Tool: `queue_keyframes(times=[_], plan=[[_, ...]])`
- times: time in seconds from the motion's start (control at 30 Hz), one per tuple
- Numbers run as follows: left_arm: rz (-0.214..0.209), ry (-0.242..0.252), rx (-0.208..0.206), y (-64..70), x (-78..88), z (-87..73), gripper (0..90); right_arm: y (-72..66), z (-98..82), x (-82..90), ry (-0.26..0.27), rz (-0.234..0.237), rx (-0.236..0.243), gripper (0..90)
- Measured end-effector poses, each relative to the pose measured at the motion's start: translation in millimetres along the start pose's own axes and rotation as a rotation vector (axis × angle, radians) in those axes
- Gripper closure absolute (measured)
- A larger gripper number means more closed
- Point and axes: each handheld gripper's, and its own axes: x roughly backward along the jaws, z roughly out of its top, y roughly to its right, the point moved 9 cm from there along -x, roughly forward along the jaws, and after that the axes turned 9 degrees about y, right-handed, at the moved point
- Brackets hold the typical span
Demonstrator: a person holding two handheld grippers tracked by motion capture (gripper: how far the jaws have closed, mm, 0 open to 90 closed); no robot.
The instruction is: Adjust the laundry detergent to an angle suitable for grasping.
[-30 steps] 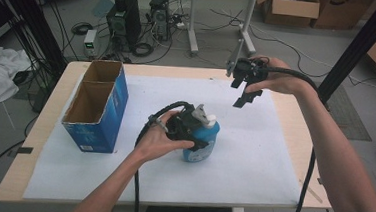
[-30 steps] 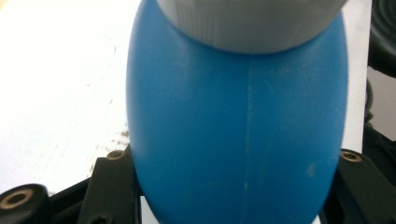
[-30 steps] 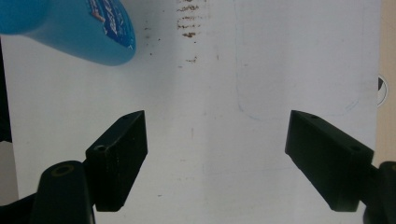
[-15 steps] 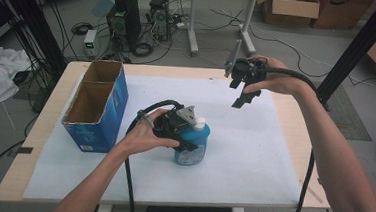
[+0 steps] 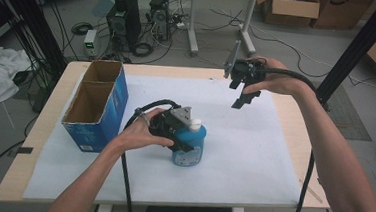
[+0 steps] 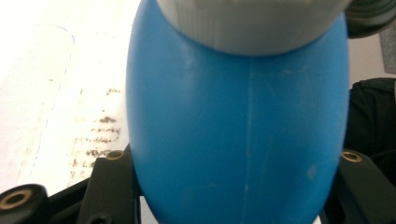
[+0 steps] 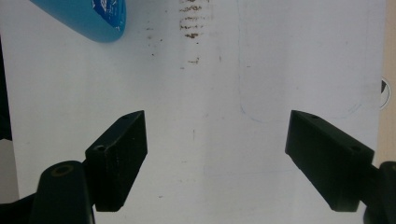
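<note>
L gripper [image 5: 186, 136] clamped round blue bottle [image 5: 189, 146], upright mid-table on white paper [image 5: 252, 155], near cardboard box [image 5: 96, 104]. R gripper [image 5: 242, 90] held high, jaws wide, empty. We judge: keep squeeze firm, bottle vertical, lift w/o tipping.

Blue bottle [image 5: 189, 147] with white cap (upright) on the white paper, near the table's middle
</note>
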Motion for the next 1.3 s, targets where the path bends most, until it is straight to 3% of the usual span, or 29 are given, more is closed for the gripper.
queue_keyframes(times=[0.13,0.37,1.3], plan=[[-0.005,0.004,0.004,-0.3,0.6,-1.0,43.9,-0.2,0.3,-0.4,-0.002,0.0,0.003,20.9],[0.001,-0.008,-0.051,3.4,0.9,-2.3,43.6,-0.8,2.8,-2.4,-0.003,0.003,0.007,20.9],[-0.007,-0.013,-0.03,2.6,0.6,-2.0,42.5,-1.5,3.6,-2.0,-0.004,0.002,0.007,20.8]])
